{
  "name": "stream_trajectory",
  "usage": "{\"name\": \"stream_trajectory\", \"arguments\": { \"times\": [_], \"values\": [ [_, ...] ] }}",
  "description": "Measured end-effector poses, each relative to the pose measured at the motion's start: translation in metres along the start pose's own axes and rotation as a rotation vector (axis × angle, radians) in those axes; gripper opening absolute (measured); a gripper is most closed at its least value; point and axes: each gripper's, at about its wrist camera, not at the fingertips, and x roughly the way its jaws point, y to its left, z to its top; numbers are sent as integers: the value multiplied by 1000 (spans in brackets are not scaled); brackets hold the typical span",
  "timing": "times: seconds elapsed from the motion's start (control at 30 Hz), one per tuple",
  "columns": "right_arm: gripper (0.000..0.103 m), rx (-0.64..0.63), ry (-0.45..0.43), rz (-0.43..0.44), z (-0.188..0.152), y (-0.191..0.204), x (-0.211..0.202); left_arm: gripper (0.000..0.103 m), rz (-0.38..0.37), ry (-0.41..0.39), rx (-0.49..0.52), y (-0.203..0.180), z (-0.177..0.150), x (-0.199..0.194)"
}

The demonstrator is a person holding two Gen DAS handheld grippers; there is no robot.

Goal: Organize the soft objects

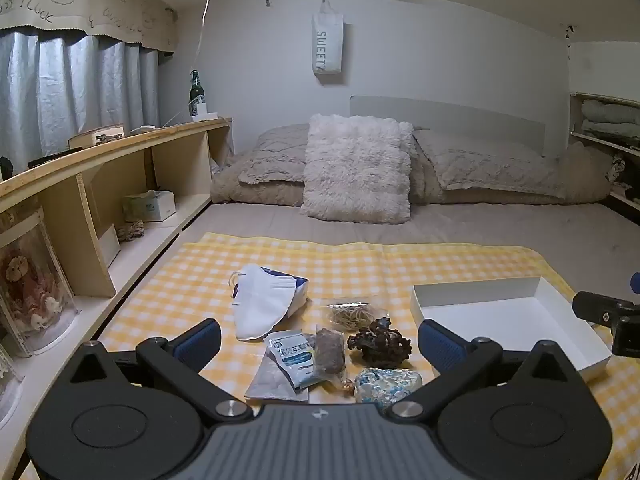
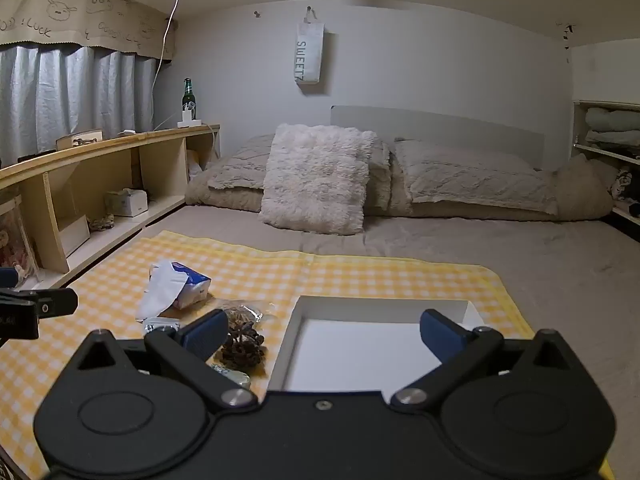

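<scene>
Left wrist view: the left gripper [image 1: 319, 340] hangs wide open above the yellow checked cloth [image 1: 360, 264], holding nothing. Between its 2 fingers lie the soft objects: a white face mask [image 1: 262, 306] on a blue-and-white pack [image 1: 299, 286], a sachet [image 1: 292, 356], a brown pouch [image 1: 330, 352], a bag of rubber bands [image 1: 354, 314], a dark scrunchie-like bundle [image 1: 380, 344] and a blue-and-white wad [image 1: 386, 386] (nearest the camera). The white box [image 1: 500, 292] sits just right of them.

Right wrist view: the right gripper [image 2: 323, 334] is equally wide open and empty, over the white box [image 2: 290, 336]; the items lie left of it.
</scene>
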Motion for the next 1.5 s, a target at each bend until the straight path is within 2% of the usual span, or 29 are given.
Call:
{"name": "stream_trajectory", "arguments": {
  "times": [1.5],
  "values": [
    [103, -9, 10, -10, -1, -1, 1, 103, 7, 4, 13, 0, 0, 0]
  ]
}}
